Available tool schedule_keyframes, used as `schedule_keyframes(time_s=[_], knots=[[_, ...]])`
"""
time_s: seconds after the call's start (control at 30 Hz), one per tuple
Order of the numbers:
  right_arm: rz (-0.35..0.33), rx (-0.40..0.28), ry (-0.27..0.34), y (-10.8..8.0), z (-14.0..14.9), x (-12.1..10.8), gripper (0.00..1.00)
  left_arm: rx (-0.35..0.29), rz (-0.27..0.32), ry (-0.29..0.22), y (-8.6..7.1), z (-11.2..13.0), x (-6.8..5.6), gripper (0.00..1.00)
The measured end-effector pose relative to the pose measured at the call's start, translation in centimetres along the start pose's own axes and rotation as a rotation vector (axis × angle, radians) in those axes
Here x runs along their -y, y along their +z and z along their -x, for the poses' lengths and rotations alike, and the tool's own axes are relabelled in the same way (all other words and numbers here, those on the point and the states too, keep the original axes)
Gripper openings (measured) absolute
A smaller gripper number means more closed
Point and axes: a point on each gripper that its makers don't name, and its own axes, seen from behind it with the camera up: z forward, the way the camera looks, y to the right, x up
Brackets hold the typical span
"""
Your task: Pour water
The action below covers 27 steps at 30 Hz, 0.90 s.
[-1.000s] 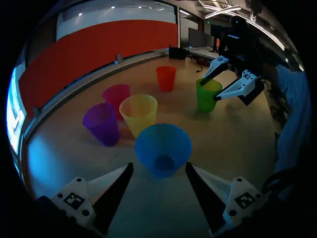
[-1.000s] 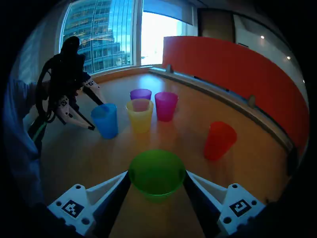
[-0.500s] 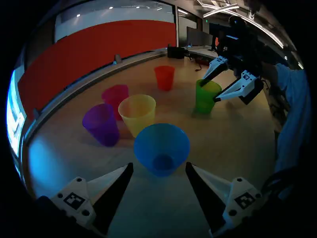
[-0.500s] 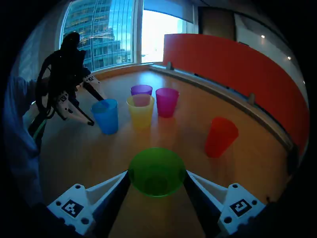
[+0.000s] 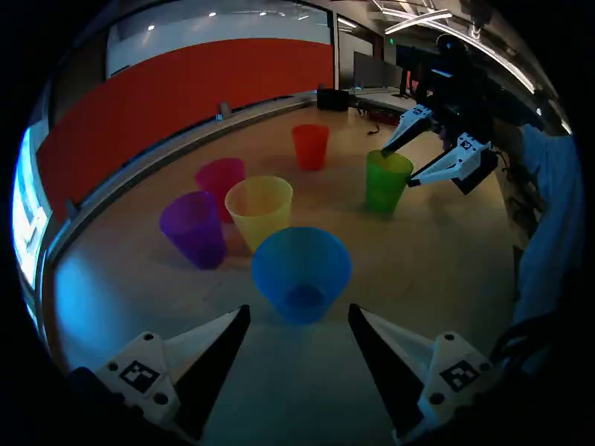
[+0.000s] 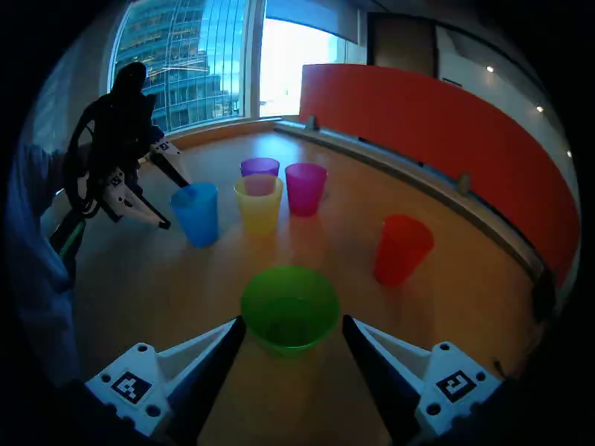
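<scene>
You hold left tool [image 5: 298,307] spread, blue cup [image 5: 301,271] at its 12 o'clock | right tool [image 6: 291,320] spread, green cup [image 6: 290,308] at its 12 o'clock | both upright on bench [image 5: 446,260]

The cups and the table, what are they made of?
The blue cup and green cup look like translucent coloured plastic: light glows through their thin walls. The table looks like smooth wood or laminate, slightly glossy: cup colours reflect in it.
</scene>
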Motion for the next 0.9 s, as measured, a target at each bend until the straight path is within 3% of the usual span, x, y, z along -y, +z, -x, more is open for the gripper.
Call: schedule_keyframes(time_s=[0.4,0.9], knots=[[0.077,-0.030,0.029,-3.1,0.8,-0.9,1.00,-0.011,-0.066,-0.037,-1.9,1.2,0.7,0.98],[0.199,-0.105,0.076,-5.9,0.9,-2.8,1.00,-0.063,-0.208,-0.102,-4.2,1.6,2.9,0.98]])
